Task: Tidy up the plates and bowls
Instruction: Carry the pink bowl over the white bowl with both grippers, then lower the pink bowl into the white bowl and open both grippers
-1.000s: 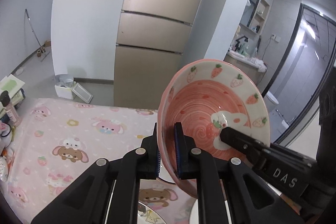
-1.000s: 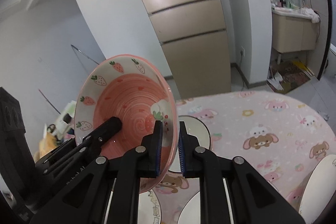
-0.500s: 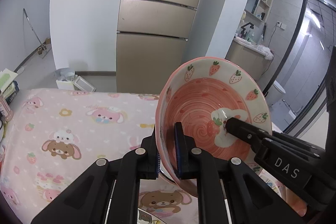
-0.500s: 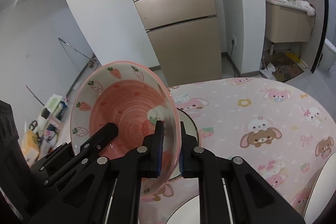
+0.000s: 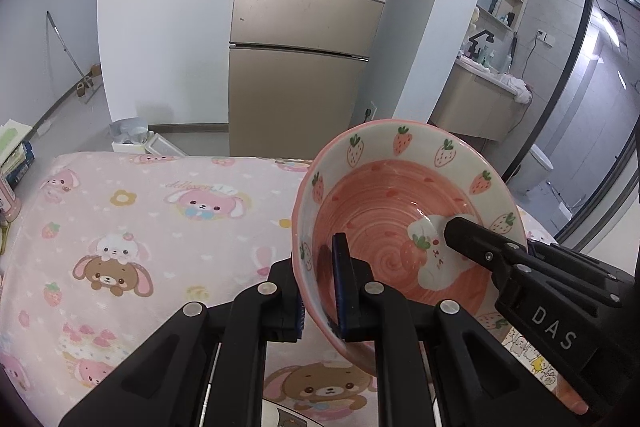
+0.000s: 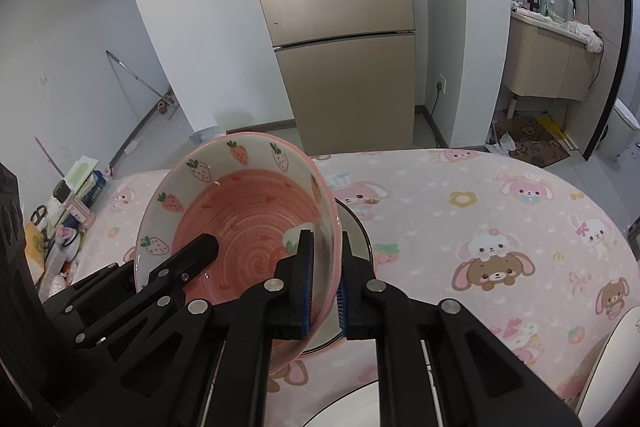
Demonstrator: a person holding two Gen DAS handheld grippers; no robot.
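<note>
A pink bowl with strawberries on its white rim hangs tilted just above the pink tablecloth. My left gripper is shut on its left rim, one pad inside and one outside. A finger of my right gripper reaches in from the right. In the right wrist view the same bowl is clamped at its right rim by my right gripper, which is shut on it. The left gripper's finger lies inside at the left. A dark-rimmed white dish sits on the table right behind the bowl.
More white plates lie near the front edge and at the right edge; a cartoon-printed plate is partly hidden under the right gripper. Clutter crowds the table's left end. A tall fridge stands beyond the table.
Both grippers have come down with the bowl still clamped between them. The bowl now hangs lower, close over the tablecloth and the dark-rimmed dish.
</note>
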